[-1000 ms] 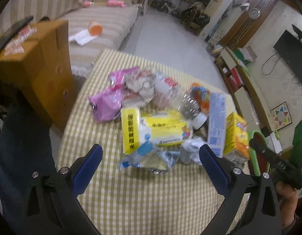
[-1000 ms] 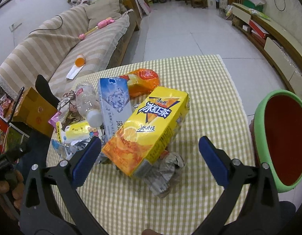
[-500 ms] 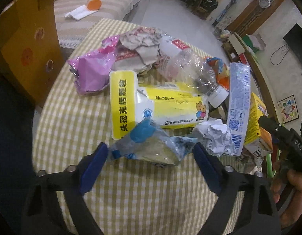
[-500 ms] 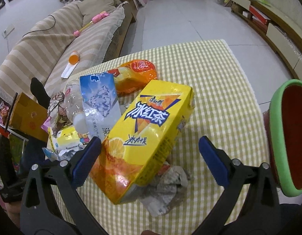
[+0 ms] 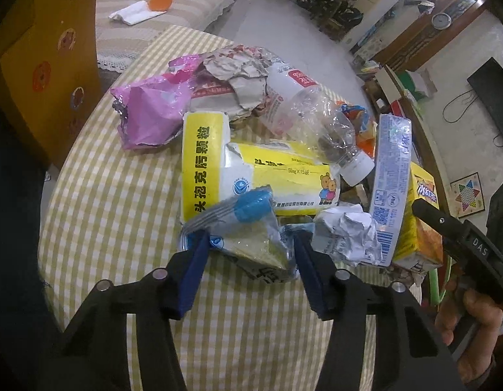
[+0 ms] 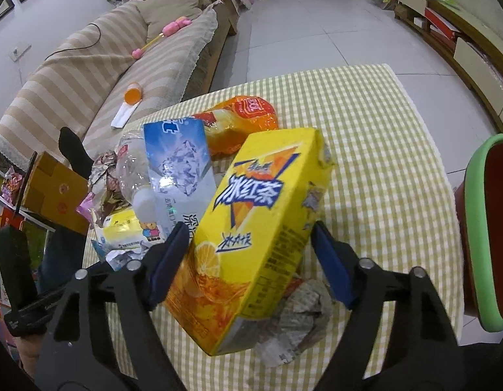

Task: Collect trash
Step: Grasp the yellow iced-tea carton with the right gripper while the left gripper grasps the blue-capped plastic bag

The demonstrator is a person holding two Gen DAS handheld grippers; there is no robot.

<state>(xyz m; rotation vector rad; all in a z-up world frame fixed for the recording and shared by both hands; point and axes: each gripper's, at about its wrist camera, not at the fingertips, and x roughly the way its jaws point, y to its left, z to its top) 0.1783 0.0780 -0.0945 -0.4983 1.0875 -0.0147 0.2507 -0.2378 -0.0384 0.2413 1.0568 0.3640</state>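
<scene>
Meanwhile, at my checked tabletop (image 5: 121, 195), both tools have just been closing on litter. My left tool (image 5: 251, 254), narrowed, brackets the crumpled blue-and-clear wrapper (image 5: 248, 228) at the pile's near edge, pads meeting its sides; it looks gripped, an easy first pick because it lies outermost. My right tool (image 6: 248, 254) straddles the yellow tea carton (image 6: 261, 228), propped on crumpled paper (image 6: 300, 319), blue pads at its flanks; whether they truly press I cannot tell. The green-rimmed bin (image 6: 479, 228) waits at three o'clock off the tabletop's edge, open cloth between. Bottle (image 5: 310, 120) and medicine box (image 5: 251, 172) crowd twelve o'clock; lifting upward seems safest.
</scene>
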